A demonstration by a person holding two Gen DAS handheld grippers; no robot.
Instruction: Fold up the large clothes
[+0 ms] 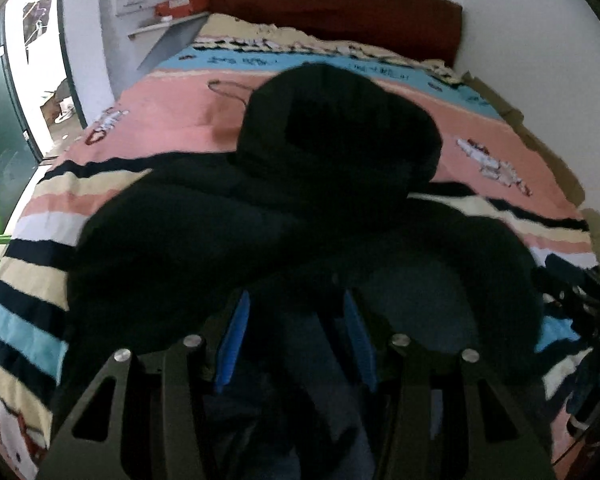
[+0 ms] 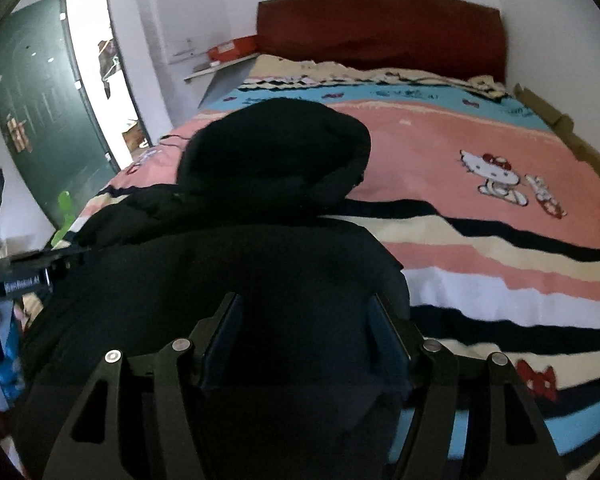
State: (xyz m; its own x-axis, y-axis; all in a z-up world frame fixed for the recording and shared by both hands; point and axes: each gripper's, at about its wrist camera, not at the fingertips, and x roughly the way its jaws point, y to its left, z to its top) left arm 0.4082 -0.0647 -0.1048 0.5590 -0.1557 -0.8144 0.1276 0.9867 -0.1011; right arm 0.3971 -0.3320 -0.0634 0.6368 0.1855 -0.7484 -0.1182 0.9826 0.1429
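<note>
Black hooded jacket (image 1: 300, 208) fills both lower frames on the striped bedsheet (image 2: 500, 248); with left gripper (image 1: 296, 320) and right gripper (image 2: 306, 320) jaws parted around its fabric, I'd pinch evenly before lifting.

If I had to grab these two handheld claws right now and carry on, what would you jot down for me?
Left gripper: jaws apart with black fabric lying between the blue pads; whether they pinch it is unclear.
Right gripper: jaws wide, fabric bunched between them, grip likewise unclear.
Black hooded jacket: on the striped bedspread, hood toward the red headboard, body near you.
Done: the jacket is laid out; its sleeves seem drawn in, though the dark cloth hides the details.
Left: fold the body up, probably toward the hood, then smooth it.
</note>
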